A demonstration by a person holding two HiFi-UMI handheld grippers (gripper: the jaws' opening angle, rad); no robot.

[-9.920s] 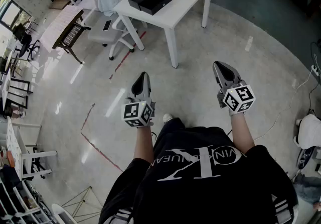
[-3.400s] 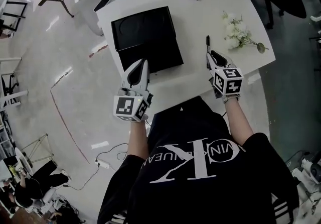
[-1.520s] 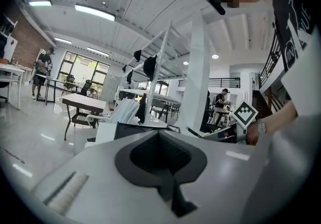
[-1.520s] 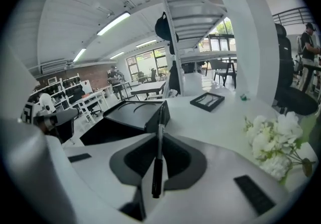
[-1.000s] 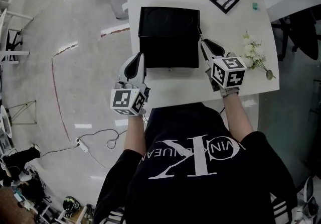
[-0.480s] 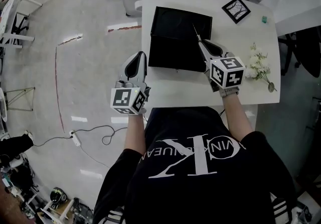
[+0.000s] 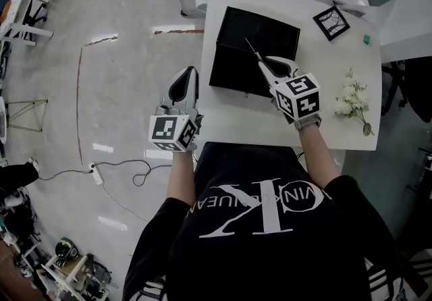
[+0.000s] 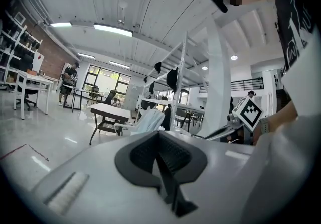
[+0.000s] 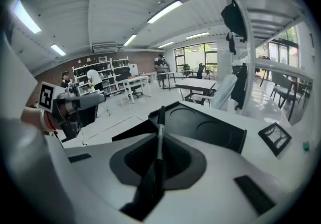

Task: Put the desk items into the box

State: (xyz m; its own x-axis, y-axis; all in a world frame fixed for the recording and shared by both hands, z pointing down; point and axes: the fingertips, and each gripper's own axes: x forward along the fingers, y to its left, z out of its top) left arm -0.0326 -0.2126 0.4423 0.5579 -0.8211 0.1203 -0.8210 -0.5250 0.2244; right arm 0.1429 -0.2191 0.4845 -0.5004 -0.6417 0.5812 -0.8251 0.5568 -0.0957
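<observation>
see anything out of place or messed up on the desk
Nothing spilled or damaged. The picture frame lies skewed to the desk edges and the white flowers lie flat; the right gripper holds a pen over the open black box.

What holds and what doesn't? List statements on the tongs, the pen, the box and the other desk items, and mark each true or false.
1. The right tongs are shut on a thin black pen. True.
2. The left tongs hold the white flower sprig. False: they are shut on nothing, and the sprig lies on the white desk.
3. The black rectangular box stands open. True.
4. The black-framed picture lies inside the box. False: it lies on the desk, beyond the box's far right corner.
5. In the head view the pen shows over the box. True.
</observation>
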